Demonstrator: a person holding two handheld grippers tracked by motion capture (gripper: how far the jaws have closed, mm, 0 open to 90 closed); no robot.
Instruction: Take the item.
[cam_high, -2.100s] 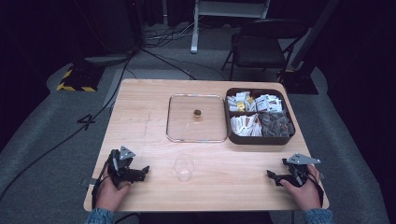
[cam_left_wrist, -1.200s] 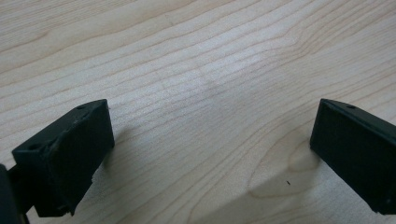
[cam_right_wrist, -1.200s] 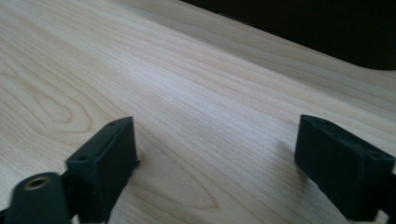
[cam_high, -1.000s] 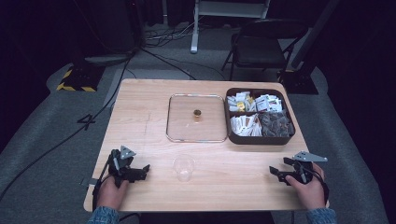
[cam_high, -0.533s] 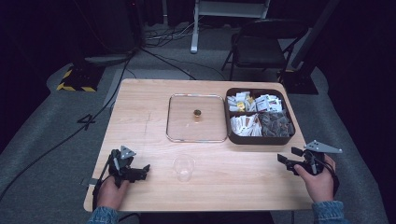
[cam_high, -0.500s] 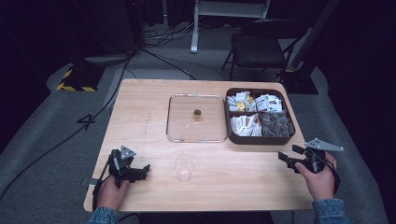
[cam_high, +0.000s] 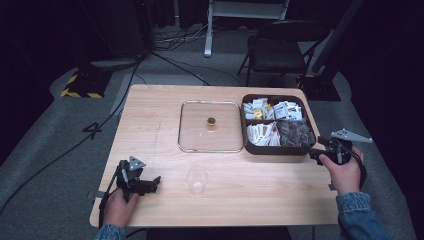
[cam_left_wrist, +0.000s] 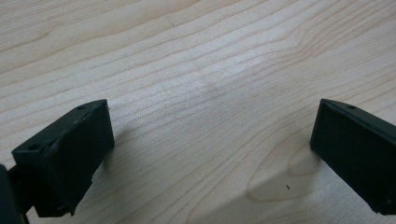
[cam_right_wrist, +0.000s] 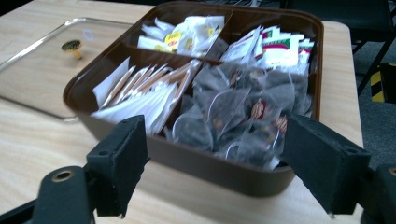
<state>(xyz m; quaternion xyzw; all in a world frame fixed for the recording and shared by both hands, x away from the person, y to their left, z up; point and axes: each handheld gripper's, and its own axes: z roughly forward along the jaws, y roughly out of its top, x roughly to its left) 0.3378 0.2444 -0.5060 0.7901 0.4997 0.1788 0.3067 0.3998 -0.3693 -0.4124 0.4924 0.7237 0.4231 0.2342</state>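
The right gripper (cam_high: 314, 151) is held at the near right corner of the brown compartment box (cam_high: 276, 148), its jaws spread wide apart and empty. In the right gripper view the near compartment of clear tea bags (cam_right_wrist: 238, 119) is framed between the jaws. The left gripper (cam_high: 146, 184) is rested low over the bare worktop (cam_high: 150, 120) near its front left corner, jaws likewise apart. A clear cup (cam_high: 196, 180) is seen between the hands, and a glass lid (cam_high: 211, 126) lies flat just left of the box.
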